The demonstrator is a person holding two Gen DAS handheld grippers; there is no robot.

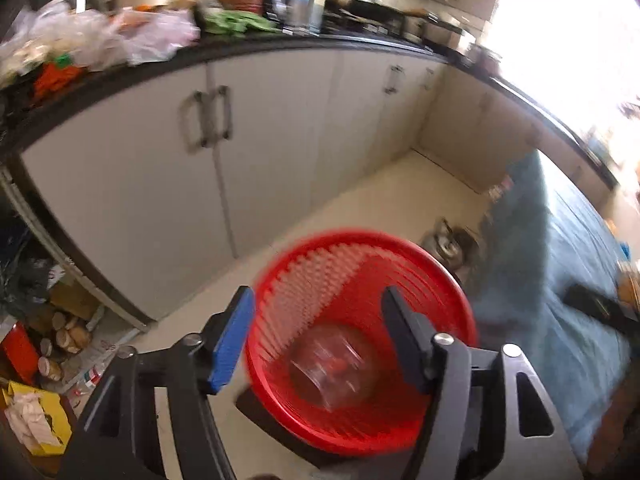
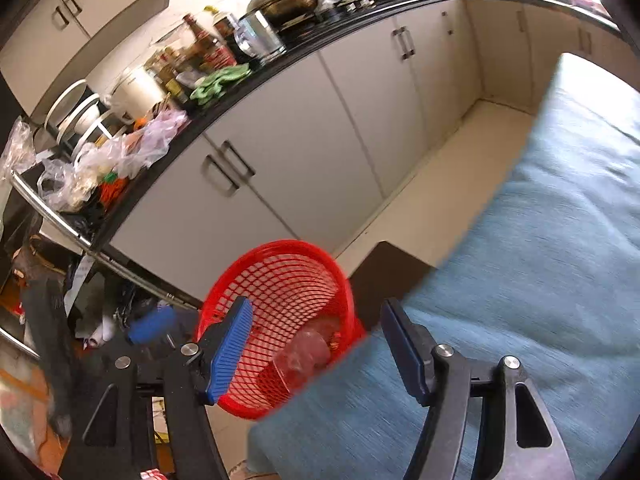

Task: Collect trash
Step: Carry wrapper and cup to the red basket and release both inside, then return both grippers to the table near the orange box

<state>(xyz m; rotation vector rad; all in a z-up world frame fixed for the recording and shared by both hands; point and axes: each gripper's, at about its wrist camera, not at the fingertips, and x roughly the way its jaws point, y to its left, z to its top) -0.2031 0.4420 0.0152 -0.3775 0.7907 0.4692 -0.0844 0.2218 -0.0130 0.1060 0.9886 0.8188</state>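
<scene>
Red plastic basket [image 1: 362, 344] sits on the floor right under the left gripper [image 1: 316, 340], whose jaws are spread with nothing between them. A clear plastic cup [image 1: 330, 370] lies on its side at the bottom of the basket. The right gripper [image 2: 316, 350] is spread and empty too, a bit off to the side over the blue cloth [image 2: 520, 280]. More trash probably waits elsewhere.

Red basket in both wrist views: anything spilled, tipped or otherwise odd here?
Nothing spilled. The red basket stands upright on the floor by the blue-covered surface, with a clear plastic container lying on its side inside. Both the left gripper and the right gripper are open and empty. Heavy blur hides fine detail.
</scene>
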